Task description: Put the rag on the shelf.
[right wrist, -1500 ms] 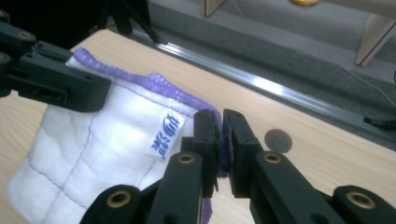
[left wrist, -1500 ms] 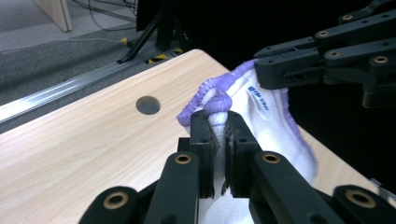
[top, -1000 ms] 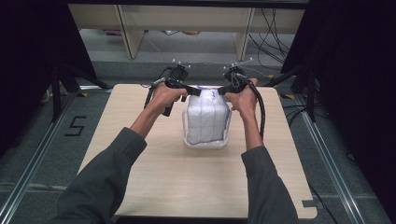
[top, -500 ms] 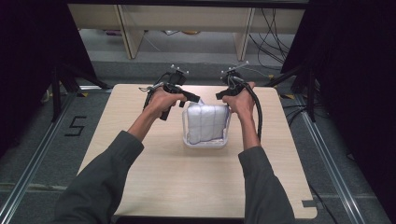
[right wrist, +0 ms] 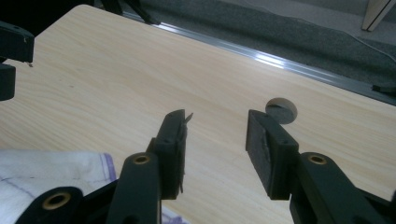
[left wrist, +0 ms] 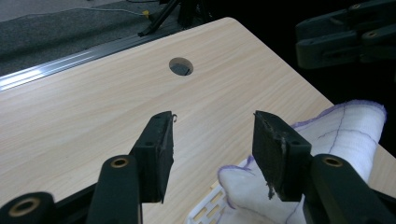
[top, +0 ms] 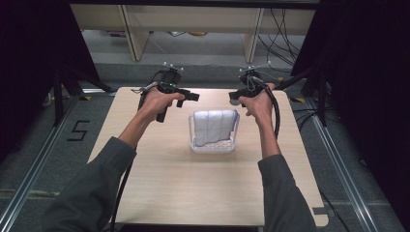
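Both tongs, left (left wrist: pixel 212 140) and right (right wrist: pixel 215 140), gape empty with the cloth (top: pixel 214 126) heaped in its basket (top: pixel 212 146) between them; it overhangs, so a nudge could spill it.

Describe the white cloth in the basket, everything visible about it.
The white cloth looks soft and quilted, with thin purple stitched lines and a purple edge. It is folded into puffy vertical ridges and sits in a small white slotted basket near the middle of the wooden table, bulging above the rim. Only the basket touches it. The left gripper and right gripper flank it near its far end, both open and apart from it.
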Demonstrator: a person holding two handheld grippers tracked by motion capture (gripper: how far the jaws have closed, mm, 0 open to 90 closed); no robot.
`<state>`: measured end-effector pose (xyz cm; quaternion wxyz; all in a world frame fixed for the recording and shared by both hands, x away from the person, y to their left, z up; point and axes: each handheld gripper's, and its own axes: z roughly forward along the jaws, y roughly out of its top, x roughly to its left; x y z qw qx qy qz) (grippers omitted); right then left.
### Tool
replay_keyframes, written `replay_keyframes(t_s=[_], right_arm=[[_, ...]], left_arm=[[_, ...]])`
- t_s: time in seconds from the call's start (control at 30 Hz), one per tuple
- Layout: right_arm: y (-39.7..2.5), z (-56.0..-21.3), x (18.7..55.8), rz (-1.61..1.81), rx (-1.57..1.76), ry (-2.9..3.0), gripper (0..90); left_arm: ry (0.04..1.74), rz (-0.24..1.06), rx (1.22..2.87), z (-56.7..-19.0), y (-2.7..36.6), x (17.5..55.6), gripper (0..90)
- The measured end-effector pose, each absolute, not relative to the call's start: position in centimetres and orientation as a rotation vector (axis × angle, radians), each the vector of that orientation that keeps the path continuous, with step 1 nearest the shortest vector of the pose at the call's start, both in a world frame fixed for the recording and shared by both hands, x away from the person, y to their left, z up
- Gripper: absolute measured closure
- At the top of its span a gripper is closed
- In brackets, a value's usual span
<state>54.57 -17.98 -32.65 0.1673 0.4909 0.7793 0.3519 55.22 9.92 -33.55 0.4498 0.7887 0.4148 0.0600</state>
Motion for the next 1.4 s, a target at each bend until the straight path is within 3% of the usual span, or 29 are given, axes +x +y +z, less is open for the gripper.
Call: replay_keyframes(t_s=[0.6,0.87,1.4], right_arm=[[-19.4,-31.3,51.1,1.068,1.357,2.213,53.0],[-19.7,-31.4,49.4,1.111,1.35,2.209,49.8],[-19.8,-32.2,45.4,1.173,1.289,2.203,35.7]], left_arm=[[0.953,0.155,1.94,-32.9,12.8,51.2,42.8],[0.9,0.097,1.925,-33.6,13.3,48.3,41.4],[0.826,0.107,1.972,-35.2,13.4,44.4,33.4]])
